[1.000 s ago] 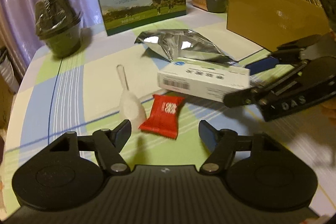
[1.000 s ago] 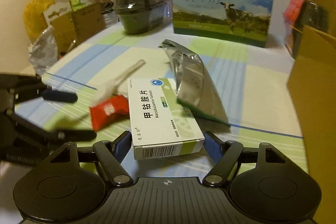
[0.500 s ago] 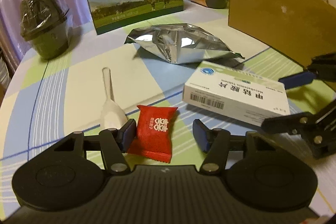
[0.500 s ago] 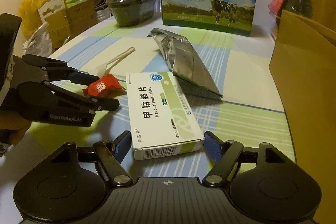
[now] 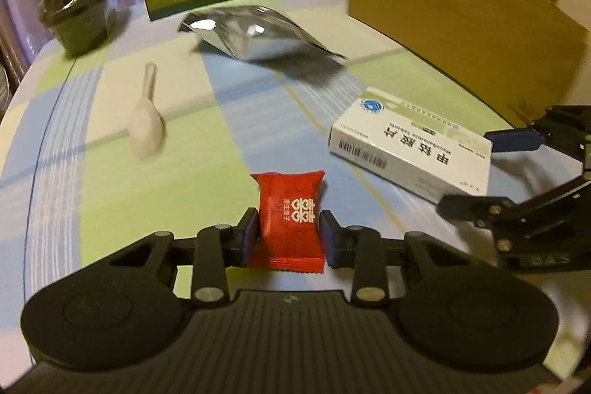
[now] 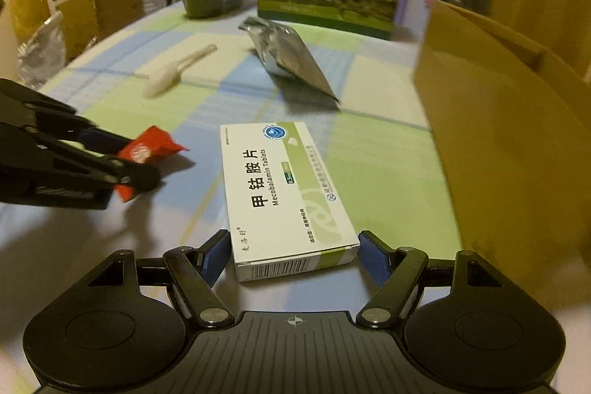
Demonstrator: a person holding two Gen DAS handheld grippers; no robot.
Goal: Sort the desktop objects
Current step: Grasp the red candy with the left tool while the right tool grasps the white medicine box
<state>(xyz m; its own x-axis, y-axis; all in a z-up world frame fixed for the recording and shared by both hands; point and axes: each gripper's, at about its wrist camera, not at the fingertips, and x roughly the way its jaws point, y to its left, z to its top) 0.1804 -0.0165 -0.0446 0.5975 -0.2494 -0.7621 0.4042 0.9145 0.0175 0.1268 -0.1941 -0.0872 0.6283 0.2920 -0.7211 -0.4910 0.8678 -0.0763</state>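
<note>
Red candy point(image 5: 290, 215) pinched in left claw point(image 5: 289, 234); right claw point(image 6: 293, 255) straddling pillbox point(image 6: 284, 194).

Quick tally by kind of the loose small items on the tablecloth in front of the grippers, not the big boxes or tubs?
Red candy: 1
White medicine box: 1
Silver foil pouch: 1
White plastic scoop: 1
Total: 4

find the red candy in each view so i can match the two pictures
Left wrist view: the red candy is at bottom centre, between the left gripper pads.
Right wrist view: the same candy is at middle left, sticking out of the left gripper that reaches in from the left edge.
Shared landmark: the white Mecobalamin tablet box, right of the candy in both views.
</note>
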